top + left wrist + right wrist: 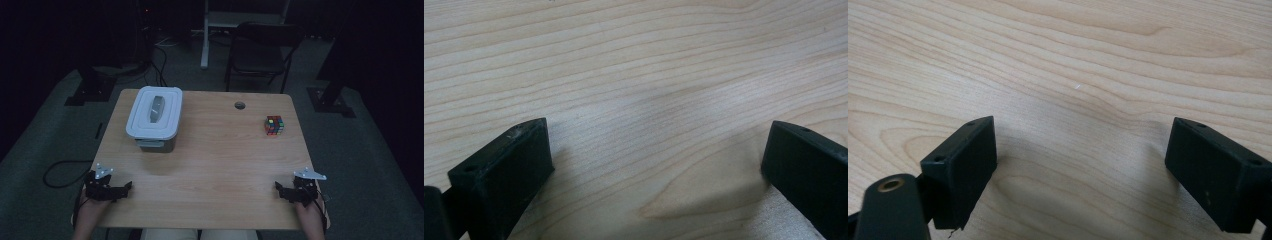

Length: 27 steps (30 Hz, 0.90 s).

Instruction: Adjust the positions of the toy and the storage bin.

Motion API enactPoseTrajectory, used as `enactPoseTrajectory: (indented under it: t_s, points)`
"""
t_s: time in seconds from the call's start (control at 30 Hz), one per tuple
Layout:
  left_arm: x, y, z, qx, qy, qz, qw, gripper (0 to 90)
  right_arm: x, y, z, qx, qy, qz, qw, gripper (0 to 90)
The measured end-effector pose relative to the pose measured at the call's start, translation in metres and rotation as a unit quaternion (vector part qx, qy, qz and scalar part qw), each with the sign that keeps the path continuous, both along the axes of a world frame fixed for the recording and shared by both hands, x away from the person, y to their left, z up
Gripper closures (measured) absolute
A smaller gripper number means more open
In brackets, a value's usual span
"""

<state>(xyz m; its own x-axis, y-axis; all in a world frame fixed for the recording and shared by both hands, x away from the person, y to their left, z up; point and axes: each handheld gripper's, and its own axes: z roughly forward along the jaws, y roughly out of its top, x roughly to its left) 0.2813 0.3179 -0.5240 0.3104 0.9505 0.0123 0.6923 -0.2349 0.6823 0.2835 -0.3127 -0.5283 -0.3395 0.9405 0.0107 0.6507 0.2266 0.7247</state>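
A grey lidded plastic box (154, 118) stands on the wooden table (215, 165) at the back left. A multicoloured puzzle cube (274, 125) sits at the back right. My left gripper (125, 188) rests at the front left corner, held by a hand, and points toward the table's middle. My right gripper (280, 189) rests at the front right corner, also pointing inward. In the left gripper view my gripper (656, 150) is open over bare wood. In the right gripper view my gripper (1083, 145) is open over bare wood too.
A small round hole (240, 105) lies in the table near its back edge. Behind the table stand a dark chair (262, 52) and a white post (205, 35). Cables (65, 172) run on the grey floor at the left.
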Motion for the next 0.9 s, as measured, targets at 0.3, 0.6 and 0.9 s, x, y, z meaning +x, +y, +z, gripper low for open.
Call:
enactPoseTrajectory:
  t_s: [0.3,0.6,0.9]
  points:
    - [-0.001,0.000,0.000,0.000,0.000,0.007,1.0000,0.6,-0.001,0.002,0.000,0.000,0.000,-0.001,1.0000,13.0]
    - [-0.002,0.006,0.002,-0.007,-0.007,-0.001,1.0000,0.6,0.005,0.013,0.000,-0.001,0.000,0.009,1.0000,12.7]
    - [0.009,0.019,0.010,-0.019,0.004,0.010,0.9998,0.6,0.018,0.029,0.010,-0.001,-0.013,0.016,0.9998,12.8]
